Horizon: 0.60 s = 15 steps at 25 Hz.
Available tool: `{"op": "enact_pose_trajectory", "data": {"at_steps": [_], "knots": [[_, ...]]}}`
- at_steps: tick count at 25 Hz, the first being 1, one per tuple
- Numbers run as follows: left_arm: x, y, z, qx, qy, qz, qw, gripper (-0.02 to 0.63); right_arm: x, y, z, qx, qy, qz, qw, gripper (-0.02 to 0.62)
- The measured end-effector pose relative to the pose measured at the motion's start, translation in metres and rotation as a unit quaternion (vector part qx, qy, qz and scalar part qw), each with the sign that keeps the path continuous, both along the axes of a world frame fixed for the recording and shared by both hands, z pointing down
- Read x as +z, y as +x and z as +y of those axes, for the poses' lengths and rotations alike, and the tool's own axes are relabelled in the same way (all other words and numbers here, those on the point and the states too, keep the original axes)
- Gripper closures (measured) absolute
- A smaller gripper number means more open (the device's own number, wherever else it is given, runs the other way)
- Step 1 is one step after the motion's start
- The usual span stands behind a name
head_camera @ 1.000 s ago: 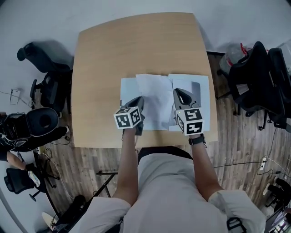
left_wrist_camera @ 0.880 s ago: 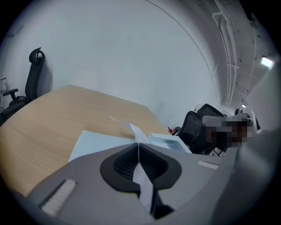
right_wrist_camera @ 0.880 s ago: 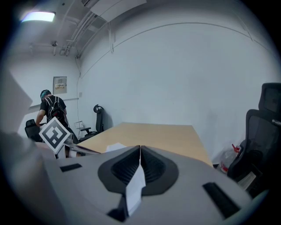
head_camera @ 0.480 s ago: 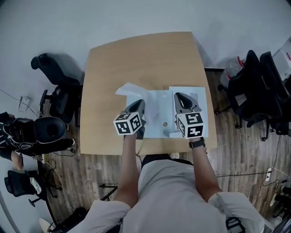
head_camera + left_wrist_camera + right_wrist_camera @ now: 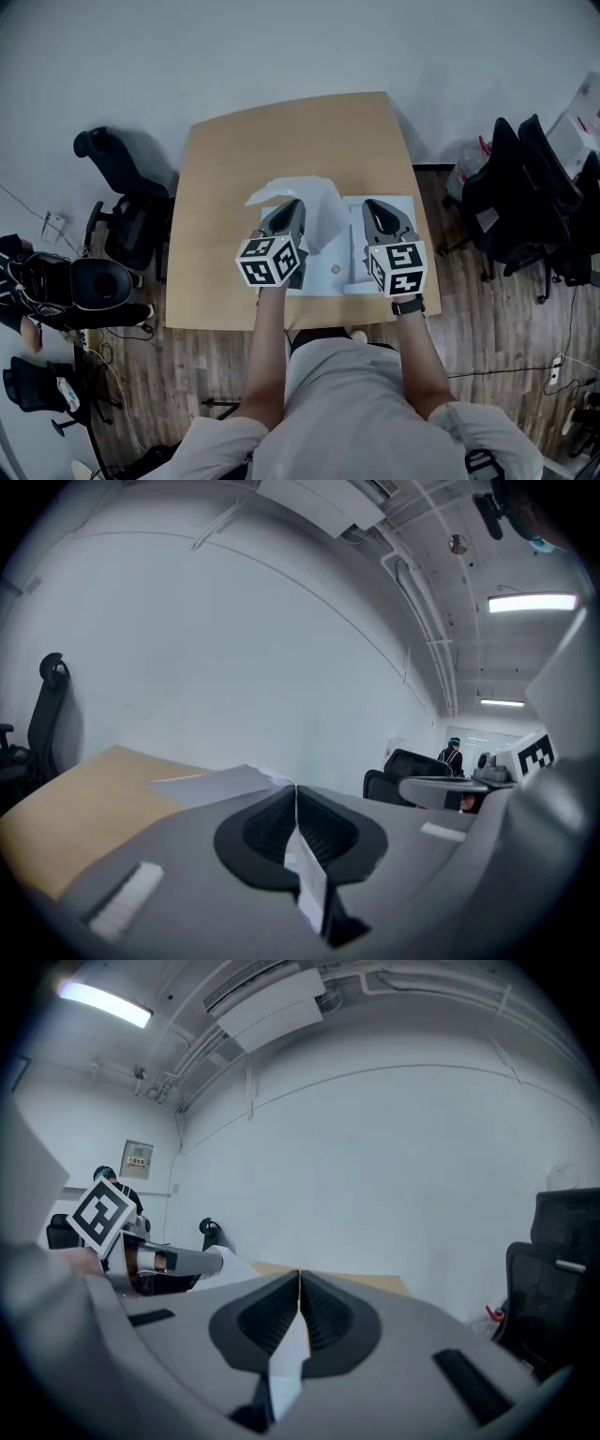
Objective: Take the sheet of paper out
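Note:
On the wooden table (image 5: 281, 141) lies a pale folder (image 5: 328, 274) with a small round snap. My left gripper (image 5: 290, 208) is shut on a white sheet of paper (image 5: 305, 199) and holds it up above the folder's left half; the sheet fans out toward the far left. In the left gripper view the jaws (image 5: 295, 789) meet on the paper's thin edge (image 5: 311, 885). My right gripper (image 5: 376, 208) is shut on the folder's right-hand cover (image 5: 405, 208) and holds it off the table. The right gripper view shows its jaws (image 5: 299, 1277) closed on a thin white edge (image 5: 286, 1358).
Black office chairs stand left of the table (image 5: 122, 206) and to its right (image 5: 525, 187). More chairs and gear sit on the wood floor at lower left (image 5: 66, 281). A person (image 5: 454, 754) stands far off by a wall in the left gripper view.
Both grippers have risen off the table. The white sheet, which lay flat in the open folder, now hangs lifted in the left gripper, pulled toward the left.

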<state>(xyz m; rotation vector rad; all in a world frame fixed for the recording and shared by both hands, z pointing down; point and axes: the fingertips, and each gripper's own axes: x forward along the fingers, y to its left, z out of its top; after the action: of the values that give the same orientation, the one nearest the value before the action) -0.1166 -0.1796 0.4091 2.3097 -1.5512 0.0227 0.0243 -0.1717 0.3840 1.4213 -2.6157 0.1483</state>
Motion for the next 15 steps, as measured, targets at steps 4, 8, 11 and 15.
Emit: {"op": "enact_pose_trajectory", "data": {"at_steps": [4, 8, 11, 15], "knots": [[-0.028, 0.017, 0.011, 0.0, 0.041, -0.008, 0.9991, 0.594, -0.02, 0.009, 0.01, 0.004, 0.024, -0.006, 1.0, 0.583], [-0.053, 0.031, 0.02, 0.0, 0.079, -0.037, 0.9962, 0.594, -0.045, 0.017, 0.017, 0.015, 0.052, -0.018, 0.998, 0.583], [-0.061, 0.037, 0.026, 0.0, 0.098, -0.065, 0.9931, 0.594, -0.058, 0.019, 0.024, 0.023, 0.069, -0.019, 0.997, 0.583], [-0.066, 0.041, 0.032, -0.009, 0.108, -0.078, 0.9911, 0.594, -0.063, 0.025, 0.031, 0.031, 0.075, -0.011, 0.997, 0.583]]}}
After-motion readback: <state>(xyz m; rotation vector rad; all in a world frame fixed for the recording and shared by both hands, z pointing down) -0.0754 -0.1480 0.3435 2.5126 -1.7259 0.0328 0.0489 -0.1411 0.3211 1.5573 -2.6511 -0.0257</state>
